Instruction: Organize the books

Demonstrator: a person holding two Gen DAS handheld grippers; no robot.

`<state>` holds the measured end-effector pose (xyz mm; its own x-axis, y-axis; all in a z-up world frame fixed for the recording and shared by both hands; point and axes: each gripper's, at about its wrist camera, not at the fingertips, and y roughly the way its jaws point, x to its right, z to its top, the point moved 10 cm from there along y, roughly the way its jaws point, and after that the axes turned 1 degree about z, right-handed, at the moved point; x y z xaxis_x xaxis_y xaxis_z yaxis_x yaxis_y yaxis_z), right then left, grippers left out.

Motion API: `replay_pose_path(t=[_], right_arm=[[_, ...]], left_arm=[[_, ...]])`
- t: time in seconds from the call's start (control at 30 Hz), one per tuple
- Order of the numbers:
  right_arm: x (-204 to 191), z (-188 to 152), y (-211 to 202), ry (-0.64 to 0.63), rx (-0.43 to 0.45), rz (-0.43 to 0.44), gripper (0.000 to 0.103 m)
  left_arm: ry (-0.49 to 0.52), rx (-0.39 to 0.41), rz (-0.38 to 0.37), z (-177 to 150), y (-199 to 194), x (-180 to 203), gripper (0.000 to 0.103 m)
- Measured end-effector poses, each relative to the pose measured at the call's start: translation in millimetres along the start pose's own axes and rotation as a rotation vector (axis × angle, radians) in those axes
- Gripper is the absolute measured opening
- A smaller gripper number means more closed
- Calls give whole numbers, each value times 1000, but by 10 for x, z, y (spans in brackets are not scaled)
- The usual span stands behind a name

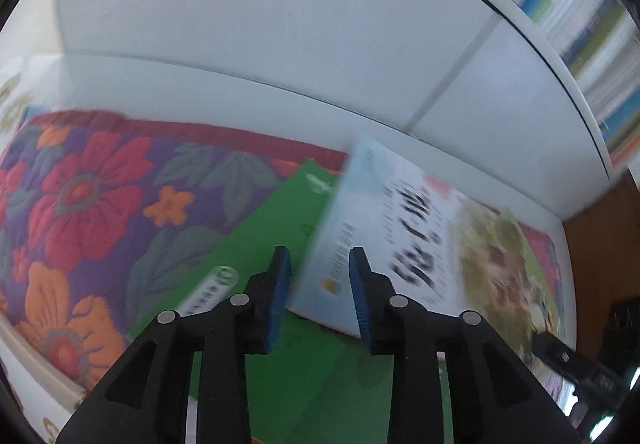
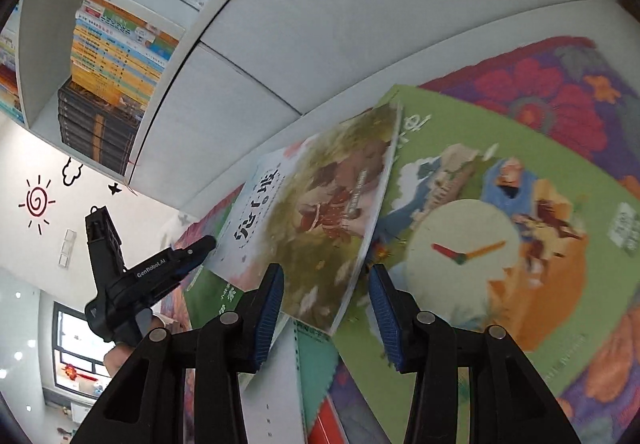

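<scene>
A thin picture book (image 1: 420,228) with a white cover, black characters and a green-brown picture lies slanted on a larger green book (image 1: 276,212). In the right wrist view the same picture book (image 2: 320,204) overlaps the green book (image 2: 500,244), whose cover shows a clock face. My left gripper (image 1: 320,296) is open over the picture book's barcode corner, which shows face-on between the blue pads without being pressed. From the right wrist view, the left gripper (image 2: 210,244) has its tip at the book's far corner. My right gripper (image 2: 328,312) stands open around the near corner, pads apart from it.
Both books rest on a floral cloth (image 1: 80,204) (image 2: 560,92) against a white cabinet wall (image 1: 240,24). Stacked books (image 2: 112,64) fill open shelves at upper left. A teal notebook (image 2: 316,364) and a white sheet lie under the books. A hand (image 2: 120,356) holds the left gripper.
</scene>
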<state>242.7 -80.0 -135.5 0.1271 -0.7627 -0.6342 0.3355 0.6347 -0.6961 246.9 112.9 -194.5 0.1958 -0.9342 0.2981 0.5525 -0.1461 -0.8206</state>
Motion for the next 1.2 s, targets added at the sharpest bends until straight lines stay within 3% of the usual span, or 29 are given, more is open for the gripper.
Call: replay_pose_path(t=[0.1,0.27,0.4,0.57,0.7,0.77,0.87,0.97,1.07,1.2], right_arm=[[25,8,71,-6,3,-32,30],[-31,-97,-6,-79,-10,-98,29],[-132,-391,-169,-157,-53,-135,29],[-375,-1144,-481,-272,-161,-142,29],[-661,-1967,-656,-394,-279,-131,28],[-954,-2459,-684,-462,-352,-59,28],[-1220,-2796,-737,-607,-360,-86,28],[-1273,-2780,-865,-651,-304,-132,29],[-1086,-2532,-994,-576,-236,-165,35],[-775,-2130,-1010,-507,-121,-240,36]], left_arm=[[37,-17,12,-45,-33,51,30],[40,-43,-9,-136,-110,45,30],[83,-62,-19,-397,-352,53,30],[135,-86,-47,-741,-671,30,30],[138,-107,-155,-1000,-948,104,30],[150,-87,-108,-1094,-1057,89,30],[191,-48,-86,-1274,-1249,111,30],[208,-13,-65,-1500,-1460,-9,30],[209,21,-53,-1795,-1567,-128,30],[183,36,-68,-2091,-1538,-103,30]])
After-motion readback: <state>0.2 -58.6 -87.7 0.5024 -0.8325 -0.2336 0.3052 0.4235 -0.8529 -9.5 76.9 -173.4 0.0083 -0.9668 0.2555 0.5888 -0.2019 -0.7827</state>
